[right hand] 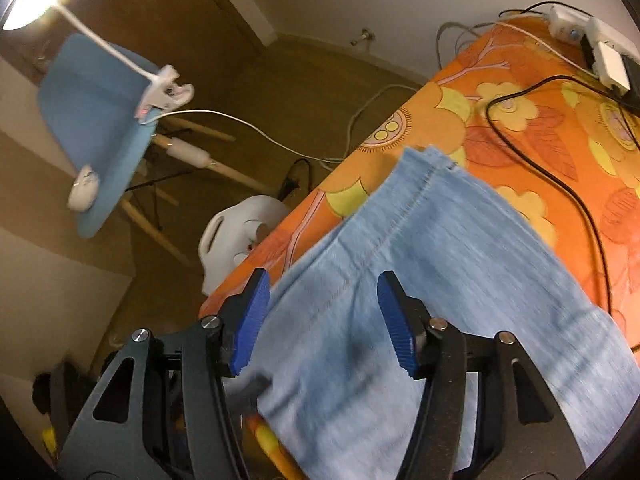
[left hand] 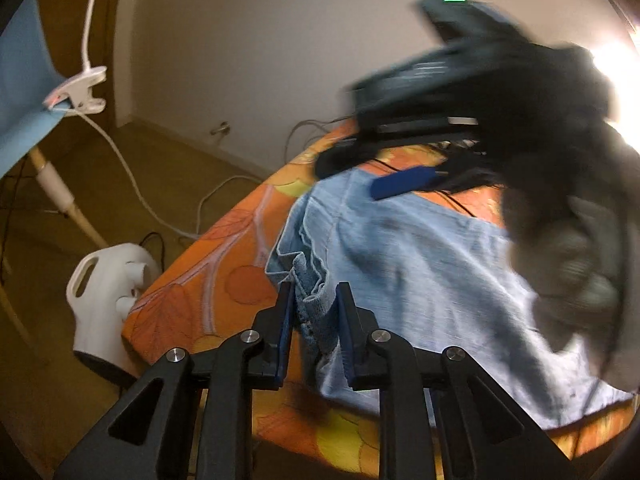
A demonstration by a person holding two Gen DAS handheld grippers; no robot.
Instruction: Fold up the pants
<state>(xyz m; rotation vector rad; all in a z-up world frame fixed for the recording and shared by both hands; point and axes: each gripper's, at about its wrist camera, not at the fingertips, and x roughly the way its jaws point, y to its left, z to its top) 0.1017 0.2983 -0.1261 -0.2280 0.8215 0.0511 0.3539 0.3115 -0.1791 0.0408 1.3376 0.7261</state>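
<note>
A pair of light blue denim pants (left hand: 420, 280) lies on a table covered with an orange cloth printed with yellow flowers and red leaves (left hand: 224, 272). In the left wrist view the pants fill the centre and lower right of the frame, their long axis running from the lower right up toward the centre, with a seamed, frayed edge facing the left side of the frame. At the bottom centre, the left gripper (left hand: 314, 300) has its black fingers with blue pads drawn narrow, pinching a bunched fold of that denim edge between them. The right gripper (left hand: 460, 120) appears as a blurred black shape in the upper right, one blue pad showing above the far end of the pants. In the right wrist view the pants (right hand: 420, 280) stretch from the bottom of the frame up to a stitched hem just above centre, a seam running along their length. The right gripper (right hand: 324, 320) sits at the bottom with its fingers spread wide over the denim, holding nothing. A white plastic jug (left hand: 108, 292) stands on the floor at the lower left, beside the table.
</note>
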